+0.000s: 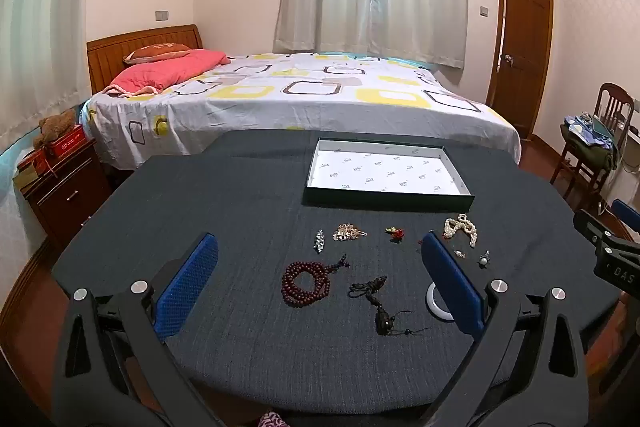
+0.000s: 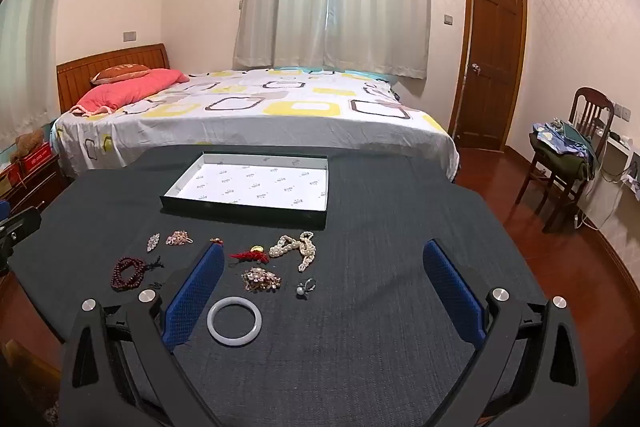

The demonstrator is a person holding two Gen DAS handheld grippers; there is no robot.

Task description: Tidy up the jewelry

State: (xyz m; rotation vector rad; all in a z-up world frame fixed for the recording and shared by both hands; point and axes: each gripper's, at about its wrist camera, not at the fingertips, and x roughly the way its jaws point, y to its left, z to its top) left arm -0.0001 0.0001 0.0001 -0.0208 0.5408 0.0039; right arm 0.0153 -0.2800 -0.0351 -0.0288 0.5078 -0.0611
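Right gripper (image 2: 320, 291) and left gripper (image 1: 320, 283) both gape wide and empty, so lower yours squarely over the white bangle (image 2: 235, 321) before carrying it to the empty tray (image 2: 256, 183) beyond the scattered jewelry.

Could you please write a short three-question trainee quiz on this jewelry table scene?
1. True or false: the shallow white-lined tray already holds jewelry.
2. Which piece lies nearest the right gripper? A) white bangle ring B) dark red bead bracelet C) cream pearl necklace
3. Fill in: both the right gripper and the left gripper are ____.

Key: 1 false; 2 A; 3 open.
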